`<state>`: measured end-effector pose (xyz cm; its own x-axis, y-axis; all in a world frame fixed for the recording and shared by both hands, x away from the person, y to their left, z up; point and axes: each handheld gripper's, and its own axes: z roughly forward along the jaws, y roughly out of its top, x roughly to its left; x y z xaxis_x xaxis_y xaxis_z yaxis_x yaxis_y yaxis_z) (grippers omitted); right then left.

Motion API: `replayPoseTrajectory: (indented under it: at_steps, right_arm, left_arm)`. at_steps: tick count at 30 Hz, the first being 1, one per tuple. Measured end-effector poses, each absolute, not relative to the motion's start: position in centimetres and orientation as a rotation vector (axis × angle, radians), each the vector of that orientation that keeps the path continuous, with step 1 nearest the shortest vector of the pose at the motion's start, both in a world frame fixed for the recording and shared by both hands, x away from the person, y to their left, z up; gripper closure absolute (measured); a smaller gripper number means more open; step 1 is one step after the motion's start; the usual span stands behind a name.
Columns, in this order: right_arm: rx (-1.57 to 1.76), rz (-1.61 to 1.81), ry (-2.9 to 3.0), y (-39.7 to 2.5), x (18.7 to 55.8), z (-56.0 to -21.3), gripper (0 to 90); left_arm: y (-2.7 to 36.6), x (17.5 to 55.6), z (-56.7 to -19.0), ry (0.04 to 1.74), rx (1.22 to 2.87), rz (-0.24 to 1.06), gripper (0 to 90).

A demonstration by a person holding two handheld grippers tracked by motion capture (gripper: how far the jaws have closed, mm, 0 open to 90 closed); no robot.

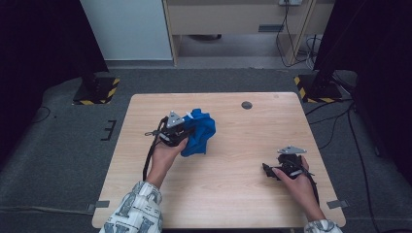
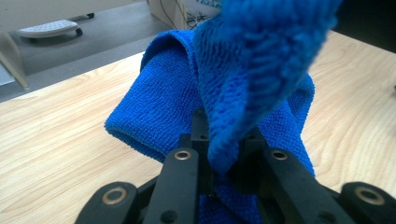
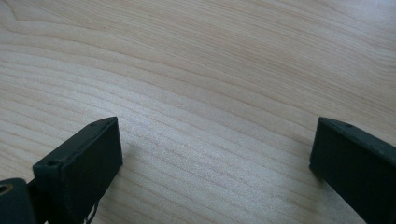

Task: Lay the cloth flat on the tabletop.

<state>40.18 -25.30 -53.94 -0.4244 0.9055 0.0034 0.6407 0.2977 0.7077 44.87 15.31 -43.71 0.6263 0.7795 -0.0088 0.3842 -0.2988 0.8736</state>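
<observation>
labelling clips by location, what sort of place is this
Probably a lab or recording room: a bare wooden table on grey carpet, hazard-striped stand bases beside it, trailing cables on the floor.

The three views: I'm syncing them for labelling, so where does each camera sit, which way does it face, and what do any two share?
High view: fixed above the person's side, facing forward and down on the table; both forearms, left gripper and right gripper show.
Left gripper view: rides the left gripper, looking along its fingers, shut on the blue cloth.
Right gripper view: rides the right gripper, facing down at bare wood; fingers apart.
Shared: high and left gripper views both show the cloth.
</observation>
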Motion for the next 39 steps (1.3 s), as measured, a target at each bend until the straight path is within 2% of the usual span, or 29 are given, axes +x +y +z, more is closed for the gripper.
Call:
replayPoseTrajectory:
  at_steps: [25, 39]
  right_arm:
    - [1.383, 0.904, 2.174, -25.3, 40.2, -53.9, 2.5]
    - [1.383, 0.904, 2.174, -25.3, 40.2, -53.9, 2.5]
  left_arm:
    - [9.4, 43.2, -44.6, 0.811, 1.978, 0.444, 80.9]
    - [7.5, 43.0, -46.8, 0.805, 2.035, 0.394, 80.6]
